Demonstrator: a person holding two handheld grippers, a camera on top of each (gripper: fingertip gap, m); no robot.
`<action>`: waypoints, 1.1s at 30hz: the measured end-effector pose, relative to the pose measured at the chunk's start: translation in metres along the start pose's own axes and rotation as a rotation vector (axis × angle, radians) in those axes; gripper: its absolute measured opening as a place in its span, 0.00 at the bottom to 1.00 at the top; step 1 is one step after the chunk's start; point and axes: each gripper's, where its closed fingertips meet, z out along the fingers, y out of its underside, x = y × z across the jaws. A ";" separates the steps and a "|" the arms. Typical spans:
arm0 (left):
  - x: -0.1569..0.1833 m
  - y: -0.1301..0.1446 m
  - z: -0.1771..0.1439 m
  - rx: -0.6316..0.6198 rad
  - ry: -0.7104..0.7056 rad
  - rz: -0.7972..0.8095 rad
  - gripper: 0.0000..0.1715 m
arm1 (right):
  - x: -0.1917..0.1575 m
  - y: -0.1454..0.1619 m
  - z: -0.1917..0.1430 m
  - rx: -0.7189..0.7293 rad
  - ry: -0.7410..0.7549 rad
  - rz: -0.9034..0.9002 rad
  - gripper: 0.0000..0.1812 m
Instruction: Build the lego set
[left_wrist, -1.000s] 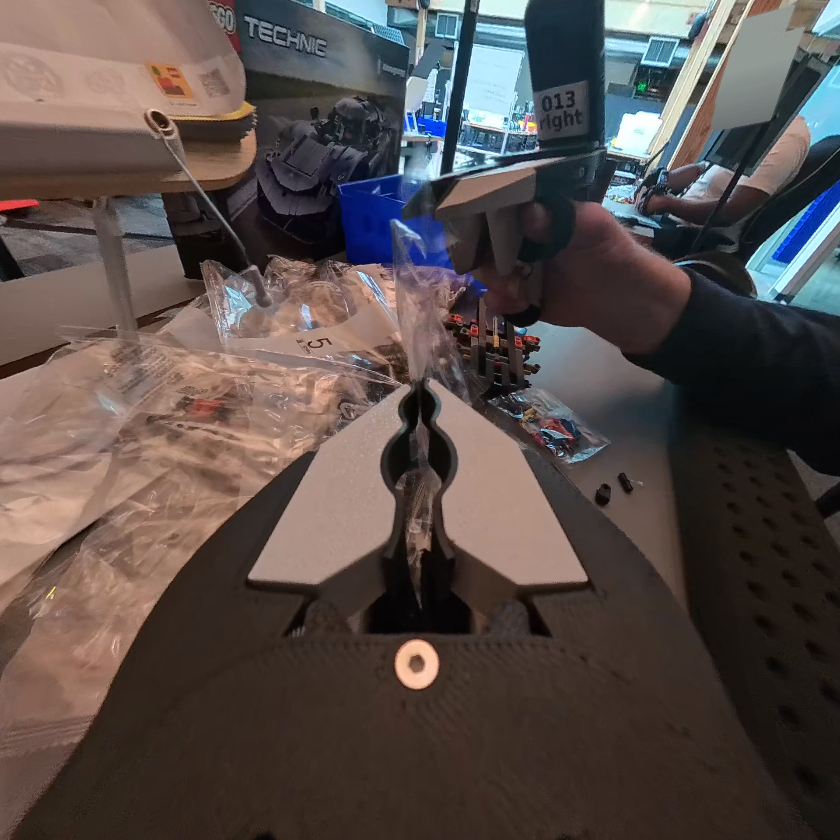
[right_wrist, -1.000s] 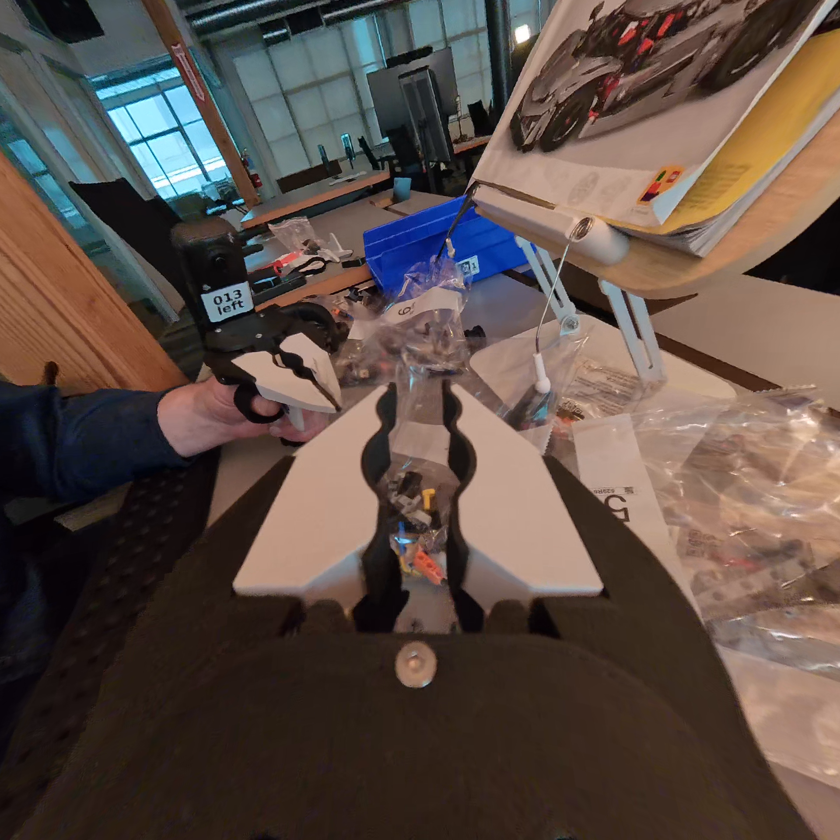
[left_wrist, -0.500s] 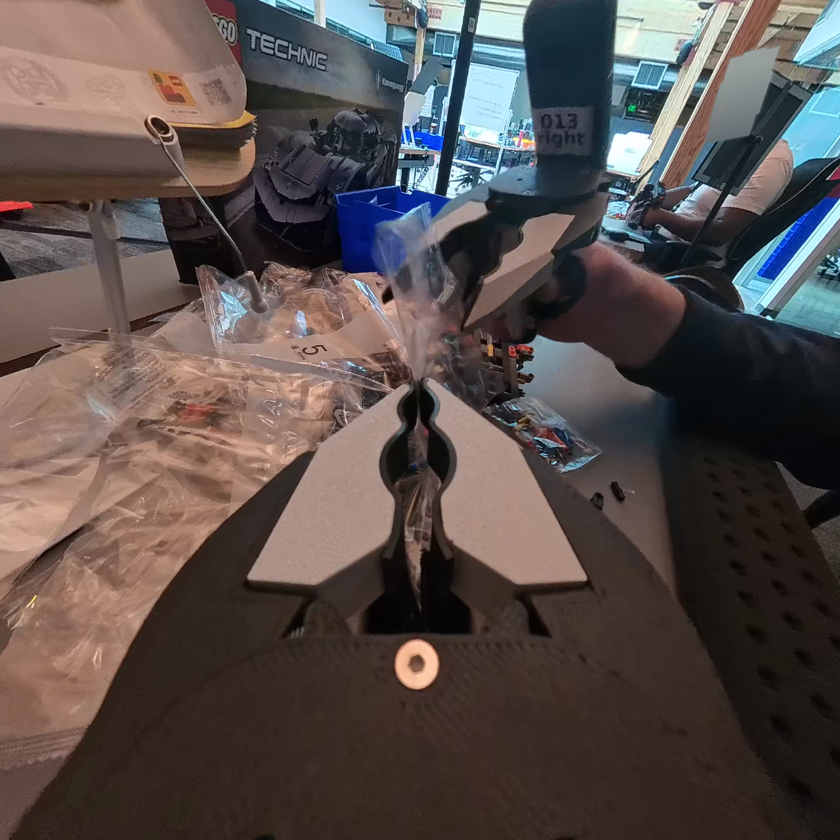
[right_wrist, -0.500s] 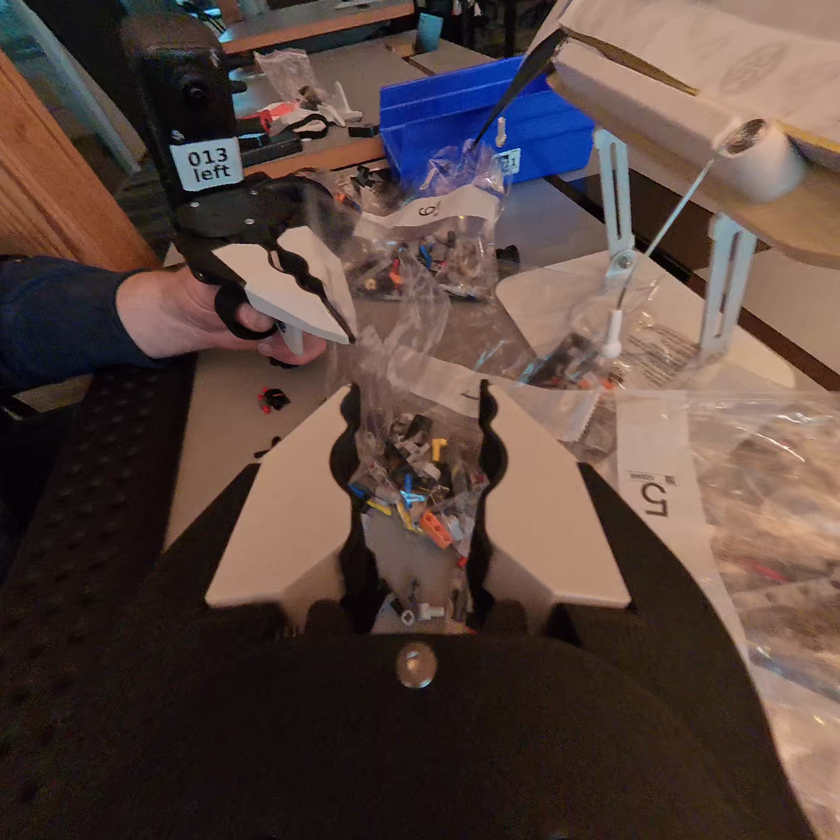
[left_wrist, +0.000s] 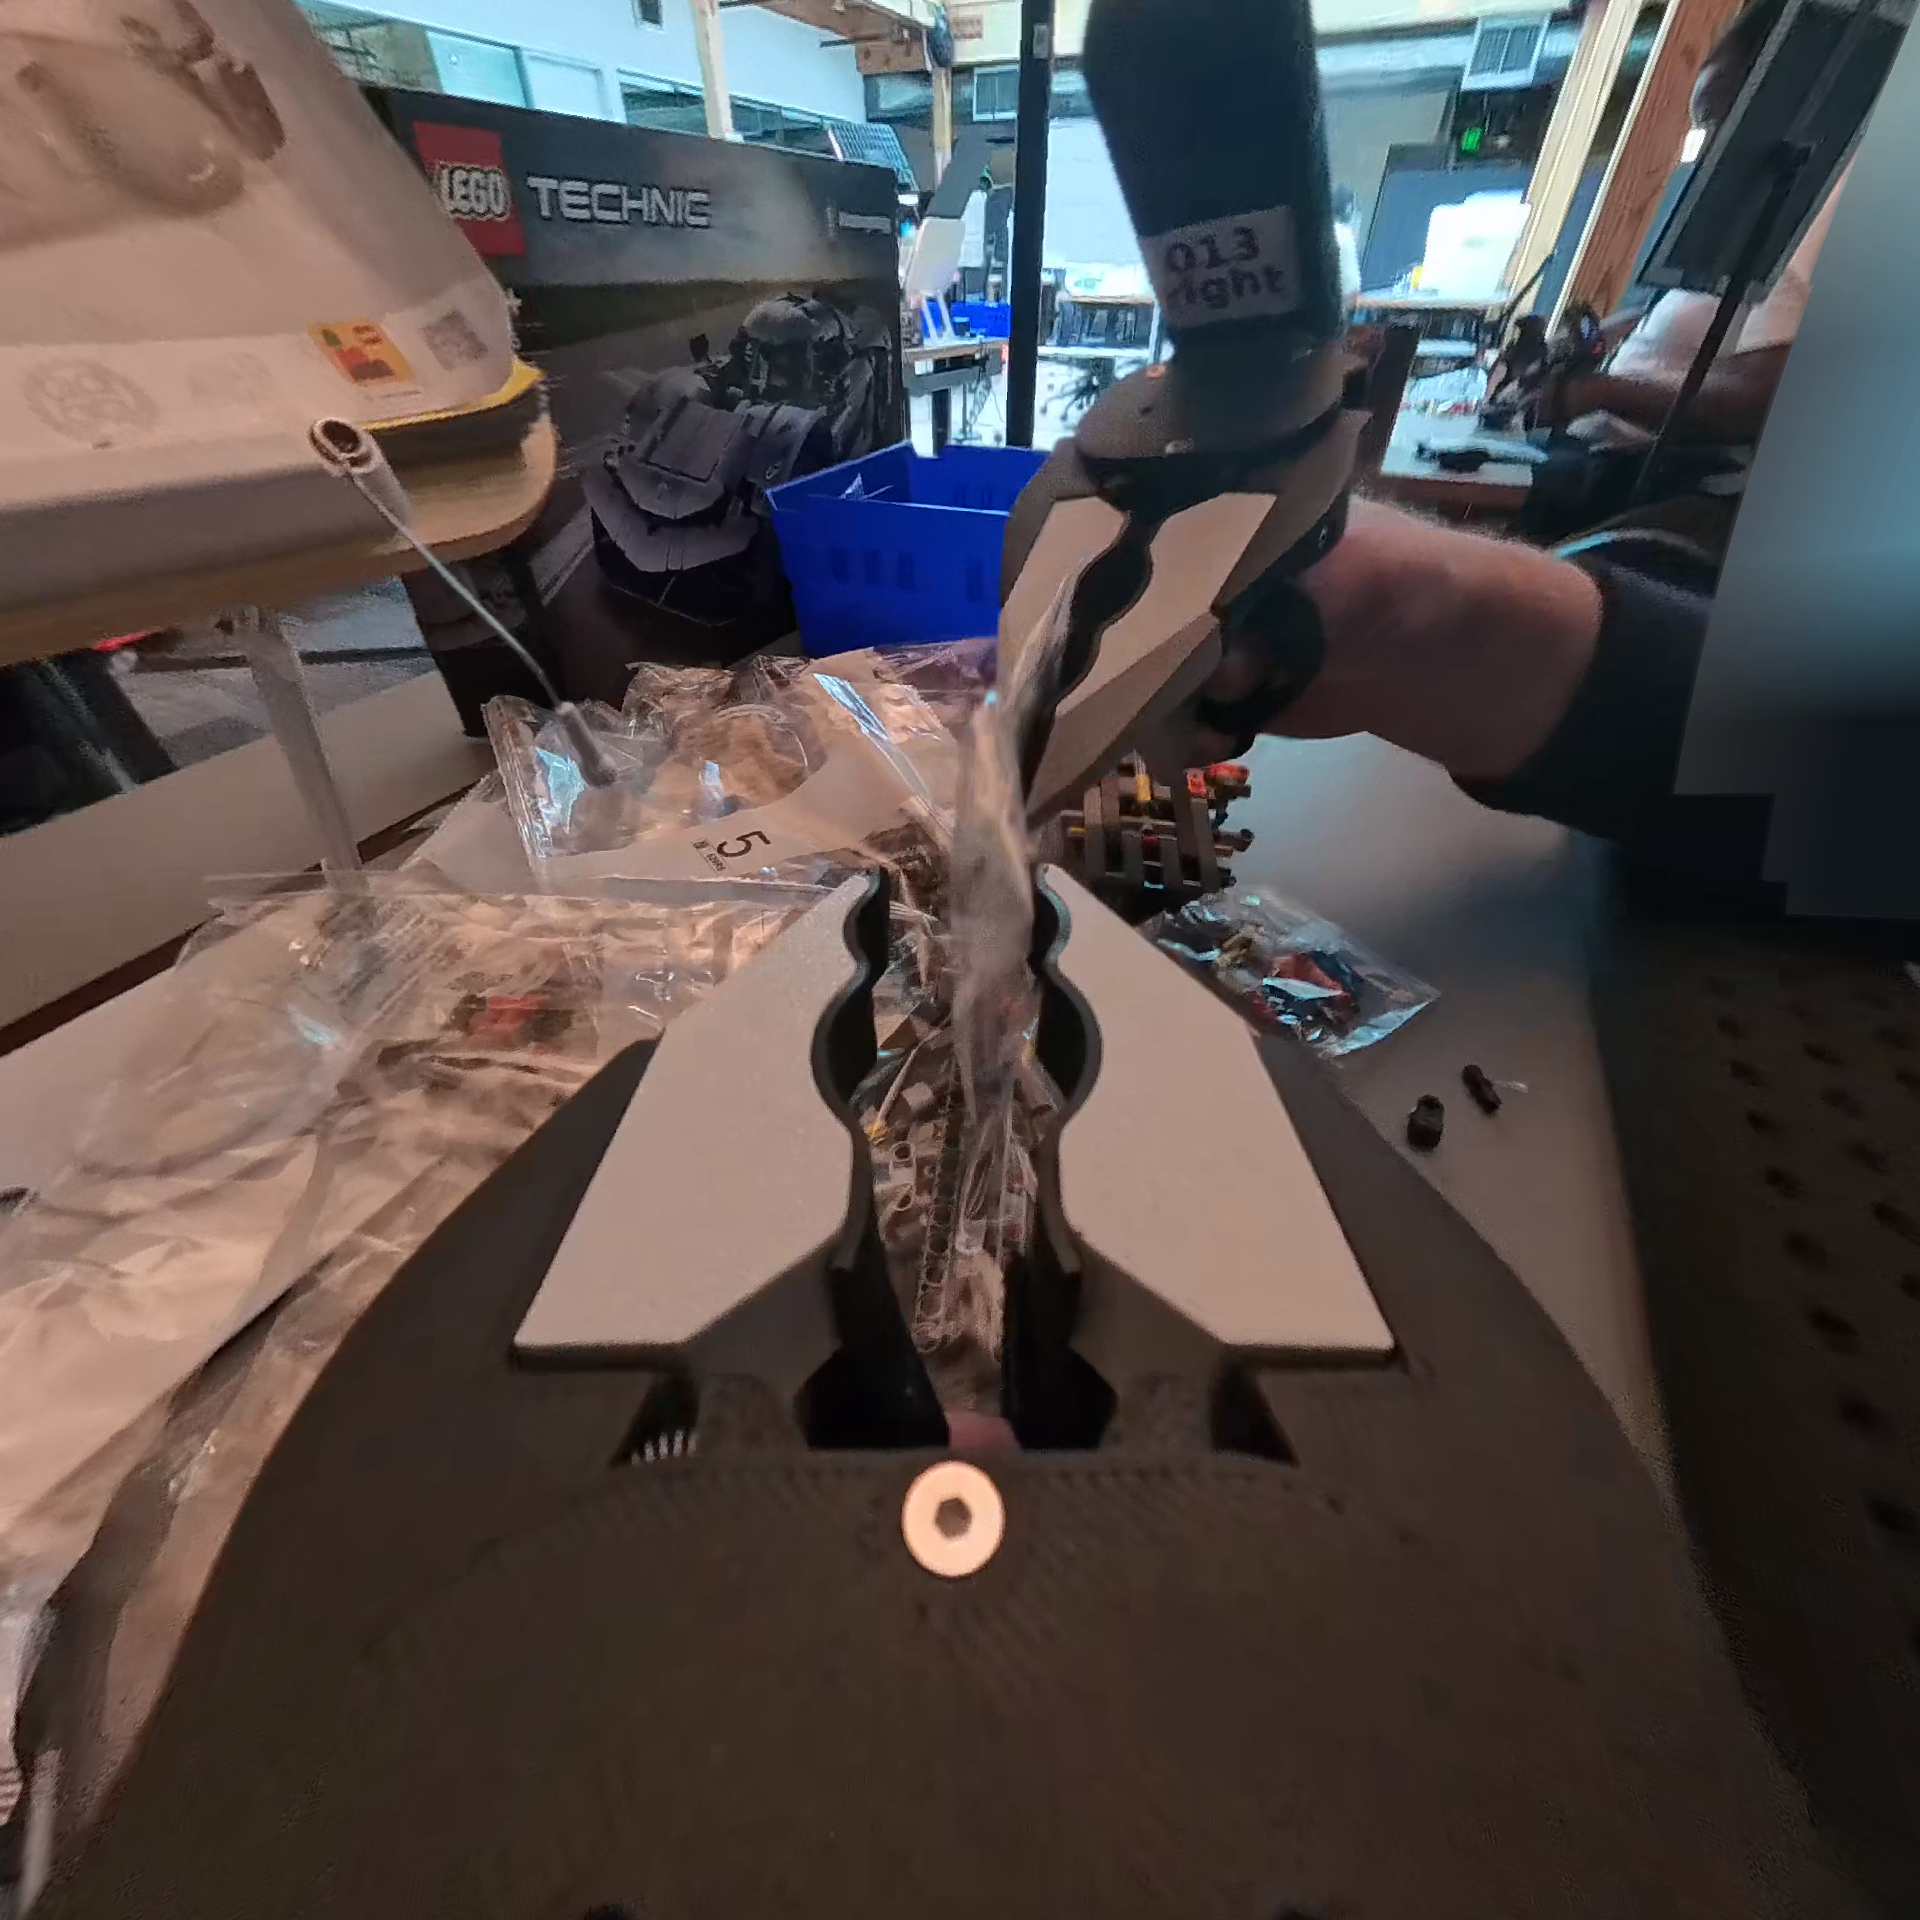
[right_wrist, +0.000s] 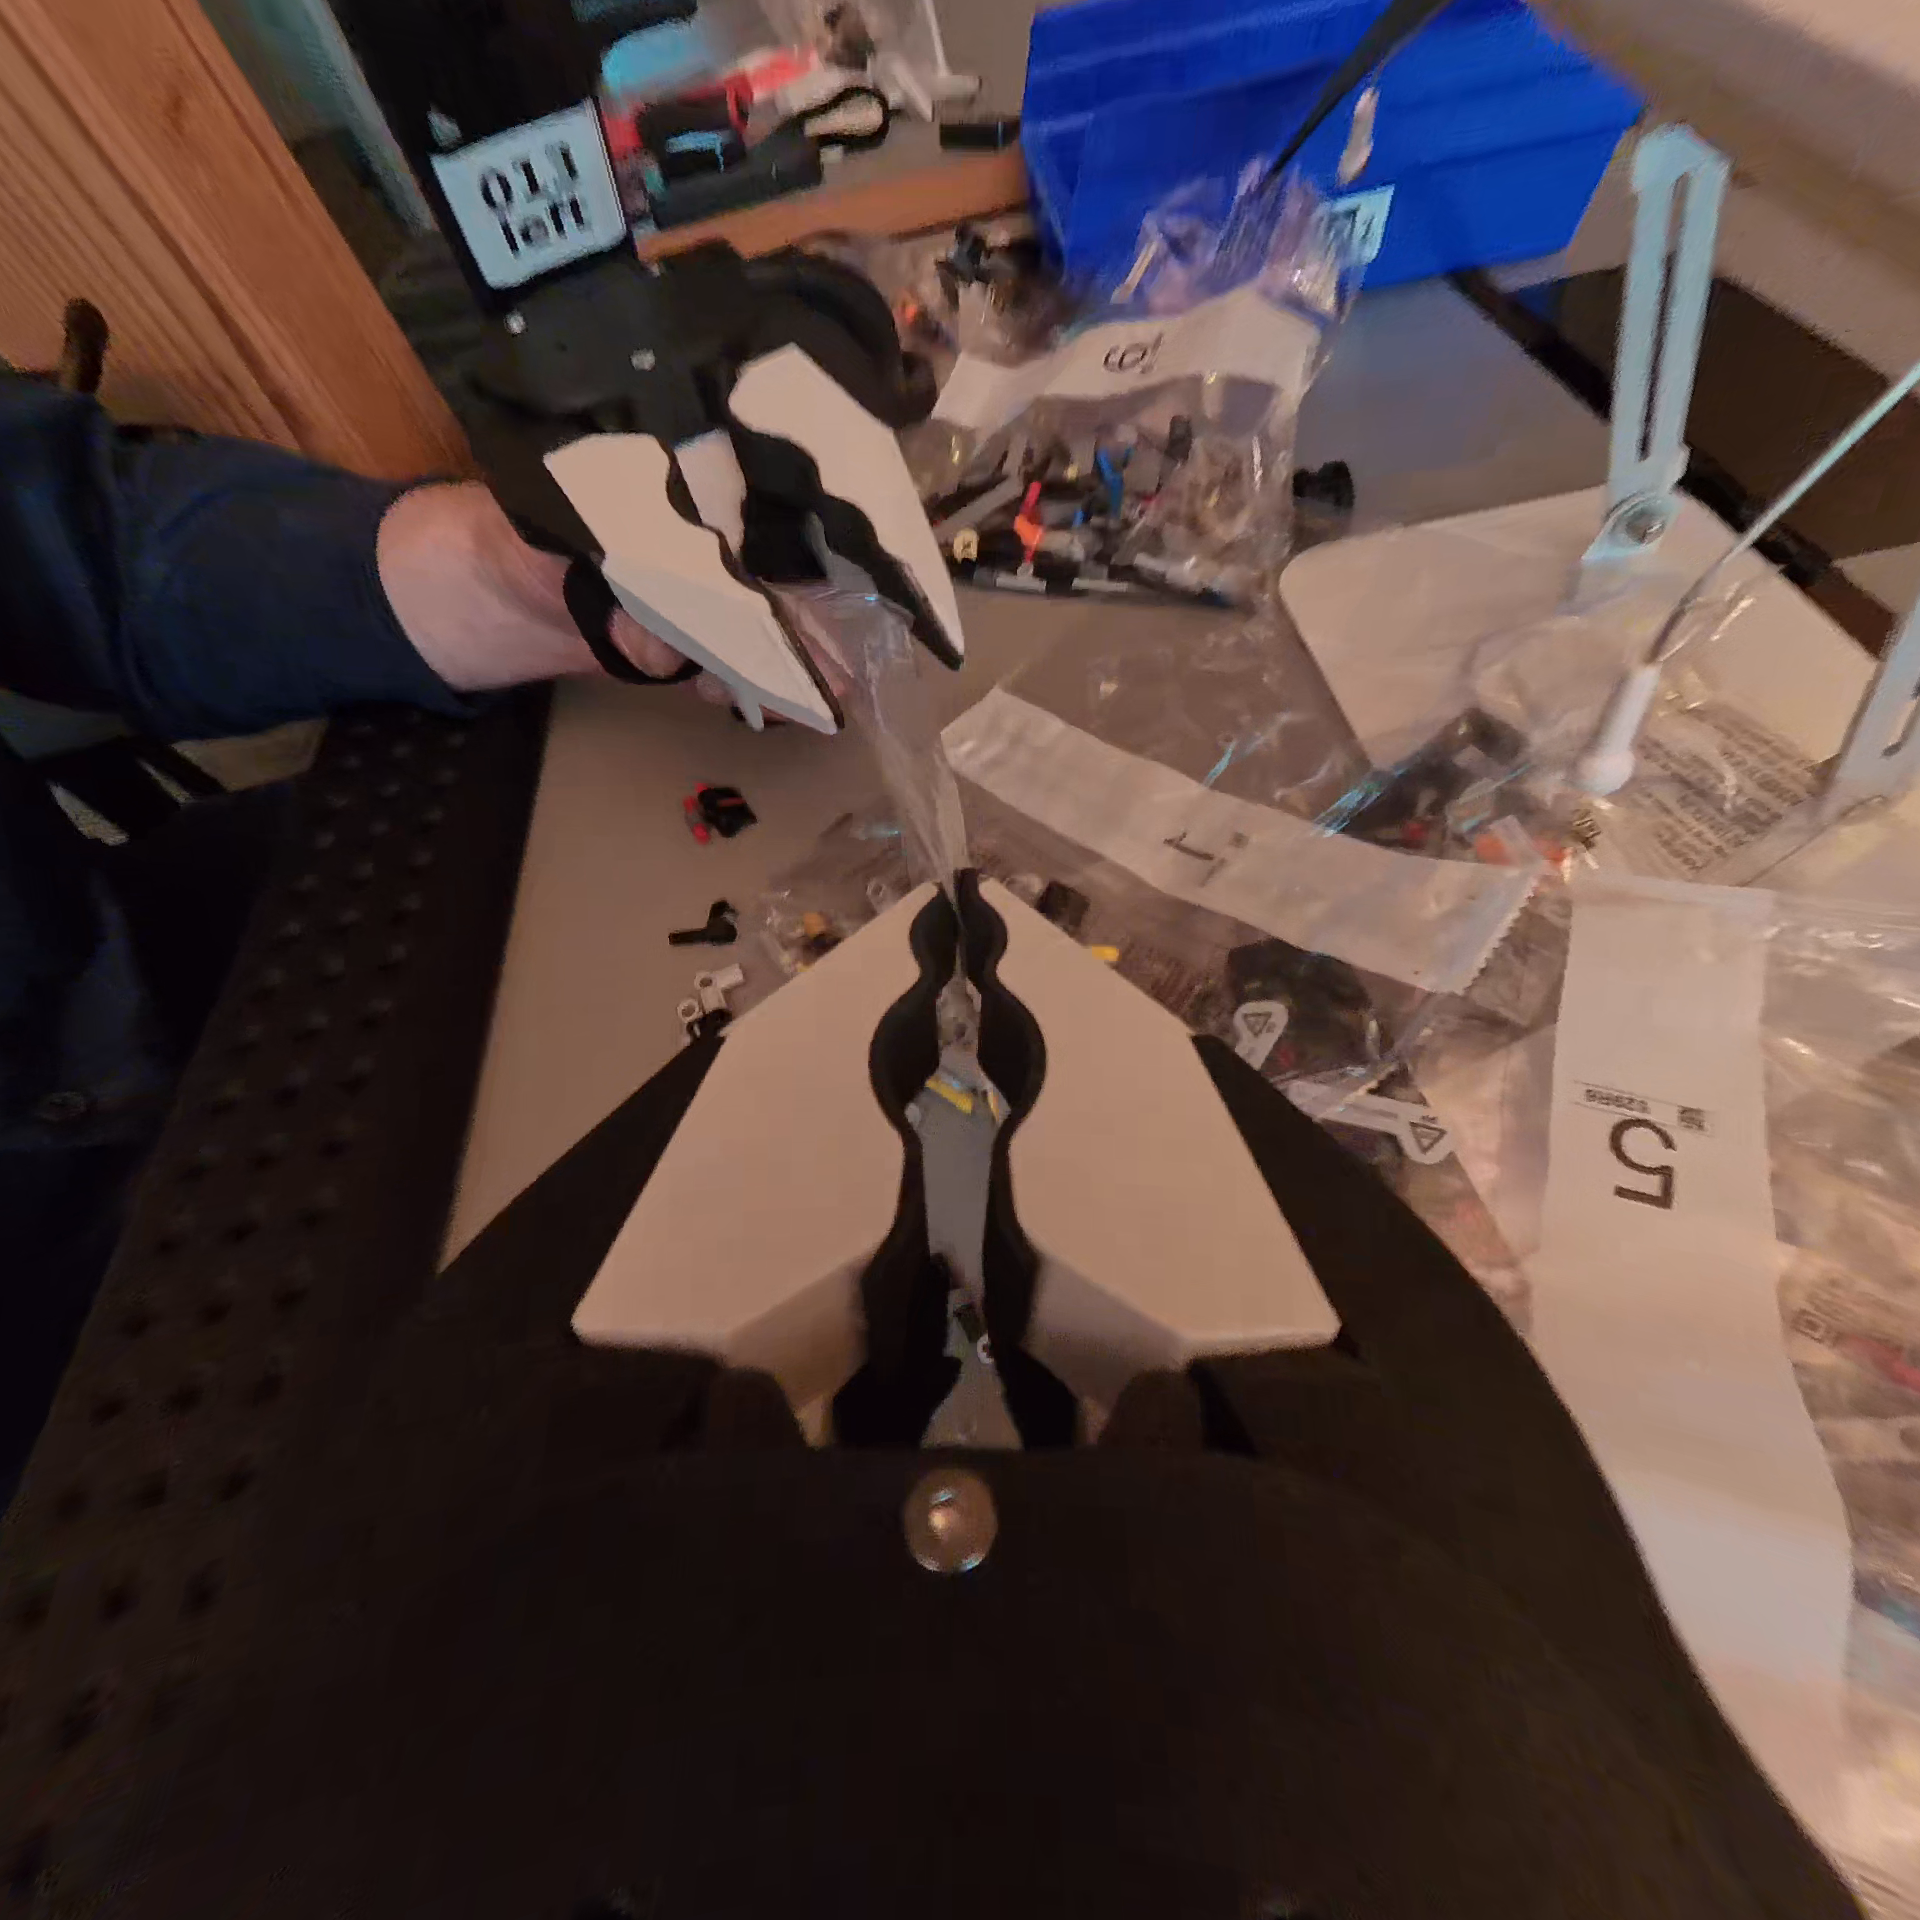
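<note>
A clear plastic bag of small Lego pieces (left_wrist: 987, 935) is stretched between the two grippers; it shows as a thin twisted strip in the right wrist view (right_wrist: 914, 769). My left gripper (left_wrist: 956, 883) is open, its fingers standing either side of the bag. It also shows in the right wrist view (right_wrist: 894, 691), fingers apart with the plastic running between them. My right gripper (right_wrist: 961, 888) is shut on the bag's strip. In the left wrist view it (left_wrist: 1023, 790) comes down from above, pinching the plastic. A partly built black assembly (left_wrist: 1143, 842) sits on the table behind.
Several clear numbered parts bags (left_wrist: 727, 790) (right_wrist: 1122, 488) cover the table. A small bag of coloured pieces (left_wrist: 1288, 977) and loose pins (left_wrist: 1449, 1107) (right_wrist: 717, 810) lie nearby. A booklet on a stand (left_wrist: 208, 343), the set's box (left_wrist: 707, 343), a blue bin (right_wrist: 1299, 135) and a black perforated mat (right_wrist: 312, 987) surround them. My hands' fingertips stand some 5 centimeters from each other. The partly built black assembly (left_wrist: 1143, 842) lies around 15 centimeters away from my right fingertips.
My left gripper was shut on the bag and has opened. My right gripper, open around the bag half a second ago, has shut on it and tilted downward.
</note>
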 end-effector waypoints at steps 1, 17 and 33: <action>0.001 0.002 0.001 -0.014 -0.008 0.031 0.14 | -0.001 0.005 0.004 -0.030 -0.002 -0.007 0.00; -0.001 0.000 -0.002 -0.002 0.021 -0.073 0.00 | -0.002 0.001 0.009 -0.063 0.087 -0.130 0.02; -0.014 -0.003 -0.010 0.034 0.038 -0.225 0.00 | 0.023 -0.010 -0.011 -0.036 0.285 -0.212 0.00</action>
